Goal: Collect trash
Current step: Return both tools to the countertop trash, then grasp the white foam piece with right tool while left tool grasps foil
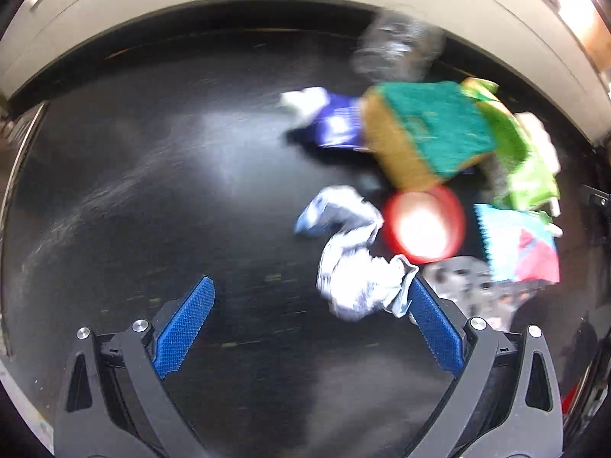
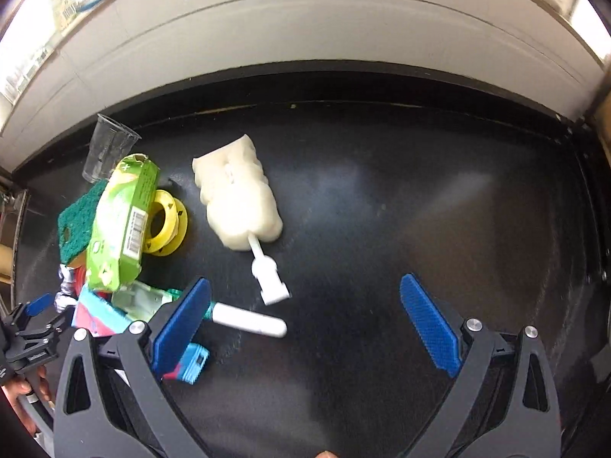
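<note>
Grippers are both standing wide apart over a dark countertop [image 2: 382, 191], each clamping nothing. Ahead of the left gripper [image 1: 311, 301], its blue pads [image 1: 183, 332] are framing bare counter, while a crumpled silver wrapper [image 1: 355, 271] is lying just inside and touching the tip of the right-hand pad. Beyond that wrapper a red lid [image 1: 422, 223] is sitting, blurred by glare, and farther out a green-topped yellow sponge [image 1: 427, 133] is lying against a blue wrapper [image 1: 332, 126] on its left and a bright green packet [image 1: 523, 156] on its right. A teal and pink packet [image 1: 515, 244] is lying to the right of the lid, and a clear plastic cup [image 1: 397, 45] is standing at the far edge, too smeared to read in detail. Ahead of the right gripper [image 2: 305, 297], a white tube [image 2: 248, 318] is lying just past the left-hand pad, touching nothing else that can be made out. Farther out a pale foam brush head [image 2: 236, 198] with its white stem is resting on the counter. Off to the left, the green packet [image 2: 122, 225] is leaning over a yellow tape spool [image 2: 168, 225], with the sponge [image 2: 76, 225] behind it and the cup [image 2: 109, 145] beyond.
</note>
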`<state>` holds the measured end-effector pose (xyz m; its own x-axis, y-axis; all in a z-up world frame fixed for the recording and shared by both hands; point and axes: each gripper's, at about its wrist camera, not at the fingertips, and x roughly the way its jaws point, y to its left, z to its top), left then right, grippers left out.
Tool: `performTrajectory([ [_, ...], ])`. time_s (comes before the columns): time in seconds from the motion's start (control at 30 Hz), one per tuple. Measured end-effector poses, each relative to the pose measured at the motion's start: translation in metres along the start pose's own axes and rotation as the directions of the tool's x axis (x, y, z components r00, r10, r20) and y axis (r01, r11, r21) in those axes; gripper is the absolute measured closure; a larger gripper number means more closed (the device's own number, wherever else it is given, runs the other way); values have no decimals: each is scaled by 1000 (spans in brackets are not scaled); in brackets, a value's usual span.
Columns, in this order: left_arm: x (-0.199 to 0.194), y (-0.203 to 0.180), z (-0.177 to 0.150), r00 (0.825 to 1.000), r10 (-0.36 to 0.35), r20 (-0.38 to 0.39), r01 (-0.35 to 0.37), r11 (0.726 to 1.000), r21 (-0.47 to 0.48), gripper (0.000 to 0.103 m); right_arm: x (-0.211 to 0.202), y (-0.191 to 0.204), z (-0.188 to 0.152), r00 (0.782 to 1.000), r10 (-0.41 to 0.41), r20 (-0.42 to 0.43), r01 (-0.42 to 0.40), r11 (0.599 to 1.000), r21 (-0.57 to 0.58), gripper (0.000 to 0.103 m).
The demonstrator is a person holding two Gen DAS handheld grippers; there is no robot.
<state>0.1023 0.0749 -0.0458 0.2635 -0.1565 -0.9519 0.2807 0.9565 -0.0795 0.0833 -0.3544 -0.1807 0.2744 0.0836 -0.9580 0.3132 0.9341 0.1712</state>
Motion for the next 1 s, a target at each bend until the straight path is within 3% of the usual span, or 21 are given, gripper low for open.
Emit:
performTrajectory([
  [0.17, -5, 28, 8, 997, -76, -26, 74, 996, -49, 6, 38, 30, 27, 998, -24, -64, 16, 991, -132, 7],
  [0.33, -3, 23, 30, 992, -119, -34, 117, 992, -46, 6, 62, 53, 40, 992, -80, -96, 56, 972, -229, 7],
  [0.43, 14, 10, 38, 996, -62, -65, 62, 998, 3, 5, 66, 50, 44, 993, -26, -116, 6, 984, -177, 5],
  [0.53, 21, 10, 44, 999, 20, -49, -19, 999, 31, 6, 66, 52, 46, 993, -21, -120, -5, 977, -212, 5],
  [0.67, 21, 15, 38, 1000, 29, -10, -28, 994, 109, 7, 68, 59, 48, 992, -9, -128, -26, 964, -266, 6],
  [0.73, 17, 17, 26, 999, 22, 24, -24, 992, 123, 13, 65, 59, 48, 995, -3, -103, -24, 966, -258, 12],
  [0.77, 14, 19, 22, 999, 18, 40, -23, 992, 125, 27, 60, 58, 48, 997, 4, -72, -22, 970, -244, 34],
  [0.8, 9, 21, 20, 998, 12, 66, -20, 992, 121, 40, 51, 52, 47, 999, 8, -41, -17, 974, -227, 77],
  [0.83, 5, 25, 22, 996, 1, 87, -10, 995, 97, 68, 47, 47, 48, 999, 0, -37, -7, 980, -200, 79],
  [1.0, 9, 46, 34, 997, -78, 23, 77, 996, 40, 69, 29, 38, 43, 1000, 30, -3, -30, 994, -100, 83],
])
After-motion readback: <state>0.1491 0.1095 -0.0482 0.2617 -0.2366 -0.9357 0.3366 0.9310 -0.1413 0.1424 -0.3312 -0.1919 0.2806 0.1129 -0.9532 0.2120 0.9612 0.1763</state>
